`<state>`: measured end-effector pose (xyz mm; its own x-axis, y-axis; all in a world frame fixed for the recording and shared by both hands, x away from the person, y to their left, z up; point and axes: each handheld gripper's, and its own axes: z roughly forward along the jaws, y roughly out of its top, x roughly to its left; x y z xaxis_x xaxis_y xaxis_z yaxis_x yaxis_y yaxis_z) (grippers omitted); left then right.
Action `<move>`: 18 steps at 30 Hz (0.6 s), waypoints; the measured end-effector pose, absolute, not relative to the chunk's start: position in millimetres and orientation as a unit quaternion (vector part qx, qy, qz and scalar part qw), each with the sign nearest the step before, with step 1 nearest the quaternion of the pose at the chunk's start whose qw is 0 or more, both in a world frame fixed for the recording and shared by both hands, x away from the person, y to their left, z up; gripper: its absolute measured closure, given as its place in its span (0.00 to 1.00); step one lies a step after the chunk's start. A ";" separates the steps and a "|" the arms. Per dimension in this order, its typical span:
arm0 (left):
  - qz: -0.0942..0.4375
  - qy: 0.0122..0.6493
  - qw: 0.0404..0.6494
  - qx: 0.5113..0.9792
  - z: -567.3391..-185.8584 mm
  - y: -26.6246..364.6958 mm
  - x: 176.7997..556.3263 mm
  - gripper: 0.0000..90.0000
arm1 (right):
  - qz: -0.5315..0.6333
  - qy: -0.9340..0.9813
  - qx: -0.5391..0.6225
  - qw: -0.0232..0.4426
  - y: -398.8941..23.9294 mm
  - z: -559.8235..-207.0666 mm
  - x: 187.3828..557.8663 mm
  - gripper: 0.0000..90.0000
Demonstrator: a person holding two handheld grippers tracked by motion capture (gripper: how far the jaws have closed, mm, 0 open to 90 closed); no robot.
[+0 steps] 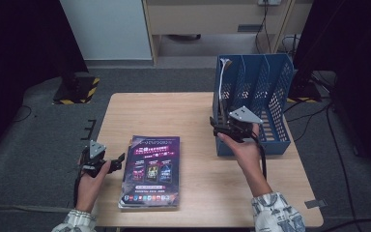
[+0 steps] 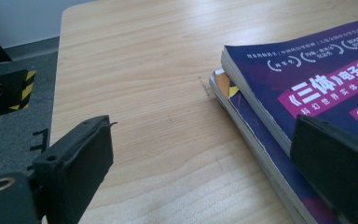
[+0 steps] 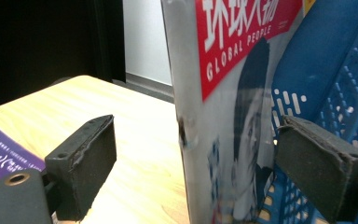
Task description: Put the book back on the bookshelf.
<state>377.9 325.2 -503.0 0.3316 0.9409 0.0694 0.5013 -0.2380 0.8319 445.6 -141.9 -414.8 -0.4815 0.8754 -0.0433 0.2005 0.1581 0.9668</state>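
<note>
A blue mesh file rack (image 1: 270, 96) stands at the table's back right. A magazine (image 3: 228, 116) with a red "GLOBAL PEOPLE" banner stands upright in its leftmost slot (image 1: 221, 82). My right gripper (image 3: 193, 149) is open at the rack's left front corner (image 1: 214, 126). The magazine's edge rises between its jaws, and neither pad presses on it. A stack of purple-covered books (image 1: 150, 171) lies flat at the front left of the table. My left gripper (image 1: 120, 159) hovers open just left of that stack (image 2: 279, 93), empty (image 2: 200, 140), with one jaw over the stack's edge.
The wooden table (image 1: 193, 111) has bare surface between the stack and the rack. A black-and-yellow striped stand base (image 1: 77, 89) sits on the carpet at the back left. Cables (image 1: 319, 111) run across the floor to the right of the rack.
</note>
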 end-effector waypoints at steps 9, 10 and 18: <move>0.307 0.492 0.369 0.726 -499.7 323.4 372.6 0.06 | 0.506 0.705 0.380 0.320 -160.0 -418.9 418.8 0.10; 0.303 0.500 0.375 0.720 -499.7 324.0 372.8 0.07 | 0.504 0.707 0.383 0.315 -163.8 -422.6 411.3 0.09; 0.299 0.494 0.387 0.719 -496.7 318.5 376.0 0.07 | 0.504 0.711 0.384 0.304 -175.0 -430.7 386.7 0.08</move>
<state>376.0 318.5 -496.7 0.3326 0.9418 0.0482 0.4787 -0.2127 0.8519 386.7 -175.0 -430.7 -0.5204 0.8527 -0.0456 0.2397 0.1971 0.9506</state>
